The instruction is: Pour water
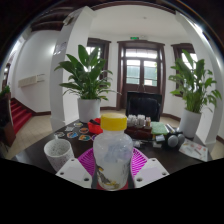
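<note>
A clear plastic bottle [112,155] with a yellow cap [114,122] stands upright between my gripper's fingers [112,172]. Both magenta pads press on its sides, one on the left [87,160] and one on the right [135,160]. The bottle looks held up above the dark table [40,150]. A white paper cup [58,153] stands on the table to the left of the bottle, just beyond the left finger.
The table behind the bottle is crowded with small items, among them something red [95,127] and jars [140,122]. Two potted plants in white pots stand beyond the table, left [89,85] and right [192,95]. Papers [195,148] lie at the right.
</note>
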A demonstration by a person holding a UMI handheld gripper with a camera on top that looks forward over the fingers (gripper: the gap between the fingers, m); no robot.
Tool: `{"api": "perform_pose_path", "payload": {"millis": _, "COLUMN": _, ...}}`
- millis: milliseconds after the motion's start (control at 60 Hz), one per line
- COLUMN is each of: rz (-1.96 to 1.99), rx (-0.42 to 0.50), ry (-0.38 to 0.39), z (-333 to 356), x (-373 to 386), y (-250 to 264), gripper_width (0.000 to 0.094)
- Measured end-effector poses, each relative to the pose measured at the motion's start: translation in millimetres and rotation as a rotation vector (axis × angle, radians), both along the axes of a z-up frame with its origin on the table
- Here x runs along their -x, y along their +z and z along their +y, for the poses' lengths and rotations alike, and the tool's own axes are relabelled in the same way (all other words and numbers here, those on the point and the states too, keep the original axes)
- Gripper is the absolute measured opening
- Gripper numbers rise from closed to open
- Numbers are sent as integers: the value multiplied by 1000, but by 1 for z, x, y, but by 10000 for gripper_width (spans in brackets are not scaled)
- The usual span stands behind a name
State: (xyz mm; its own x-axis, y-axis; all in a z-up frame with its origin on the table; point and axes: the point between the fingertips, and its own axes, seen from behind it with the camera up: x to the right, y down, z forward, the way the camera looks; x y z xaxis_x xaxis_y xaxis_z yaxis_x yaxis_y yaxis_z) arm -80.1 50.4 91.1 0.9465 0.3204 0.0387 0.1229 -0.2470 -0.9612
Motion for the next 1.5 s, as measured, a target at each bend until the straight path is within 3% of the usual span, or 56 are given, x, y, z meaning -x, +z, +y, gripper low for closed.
{"api": "perform_pose_path", "payload": {"millis": 100, "rz": 29, "rx": 27, "ry": -6, "z": 2, "x": 0, "y": -23, "gripper_width": 434}}
{"api": "perform_pose_path", "payload": {"millis": 117, "rz": 27, "rx": 24, "ry": -8, "z": 1, "x": -1, "y": -27, "gripper_width": 478}}
{"api": "perform_pose_path", "payload": {"millis": 150, "rz": 34, "rx": -9, "ry": -11, "z": 2, "x": -2, "y": -24, "gripper_width": 434}}
{"api": "perform_pose_path", "payload": {"millis": 367, "rz": 34, "rx": -14, "ry": -54, "z": -2, "x": -5, "y": -23, "gripper_width": 454}}
{"api": "perform_pose_path", "payload": {"millis": 517, "rz": 26, "rx": 19, "ry": -75, "z": -6, "x": -6, "y": -27, "gripper_width": 584}}
{"api": "perform_pose_path", "payload": {"millis": 583, "rz": 43, "rx": 65, "ry": -90, "z": -14, "x": -8, "y": -33, "gripper_width": 769}}
{"api": "perform_pose_path", "payload": {"millis": 683, "rz": 67, "rx": 74, "ry": -108, "z": -38, "x": -13, "y": -27, "gripper_width": 869}}
{"api": "perform_pose_path", "payload": {"millis": 883, "rz": 34, "rx": 85, "ry": -180, "z": -113, "x": -24, "y": -22, "gripper_width": 858}}
{"api": "perform_pose_path", "payload": {"millis": 1083, "rz": 45, "rx": 46, "ry": -250, "z": -170, "x": -26, "y": 15, "gripper_width": 861}}
{"api": "perform_pose_path", "payload": {"millis": 1500, "rz": 0, "rx": -59, "ry": -319, "z": -215, "x": -46, "y": 71, "gripper_width": 862}}
